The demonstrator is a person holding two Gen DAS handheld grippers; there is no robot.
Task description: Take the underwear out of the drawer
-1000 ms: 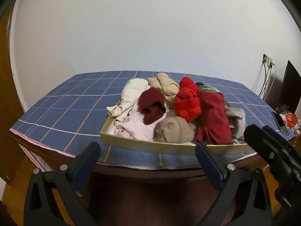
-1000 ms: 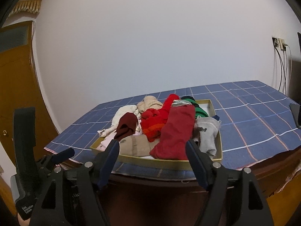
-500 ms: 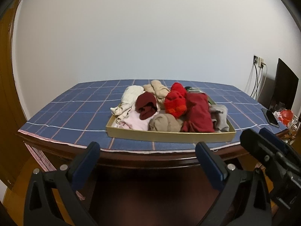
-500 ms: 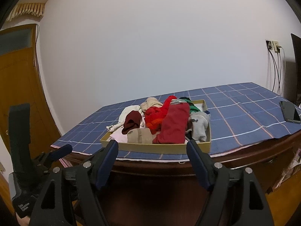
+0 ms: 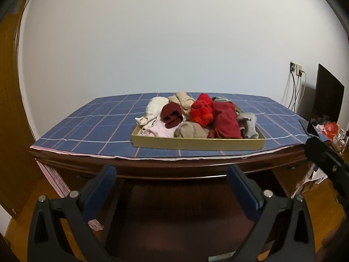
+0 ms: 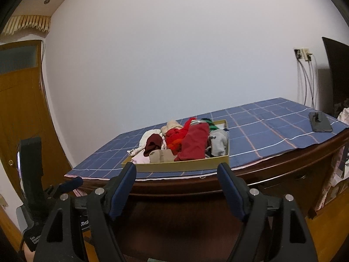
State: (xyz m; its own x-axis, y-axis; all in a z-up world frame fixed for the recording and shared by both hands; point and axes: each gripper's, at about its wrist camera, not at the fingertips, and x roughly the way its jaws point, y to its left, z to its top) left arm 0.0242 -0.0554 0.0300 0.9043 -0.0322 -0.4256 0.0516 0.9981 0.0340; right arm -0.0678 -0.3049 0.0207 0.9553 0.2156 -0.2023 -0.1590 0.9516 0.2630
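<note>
Sitting heaped with underwear point(image 5: 224, 121), the drawer point(image 5: 198, 144) lies beyond each gaping, empty hand-held gripper point(image 5: 171, 183) point(image 6: 176, 180).

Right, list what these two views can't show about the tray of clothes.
- Bottom layer of the tray: hidden in both views by the clothes heaped on top.
- Green garment: mostly covered by the dark red cloth in the right wrist view.
- Which pieces are underwear: too crumpled and too small to tell.
- Phone screen: too small to read.
</note>
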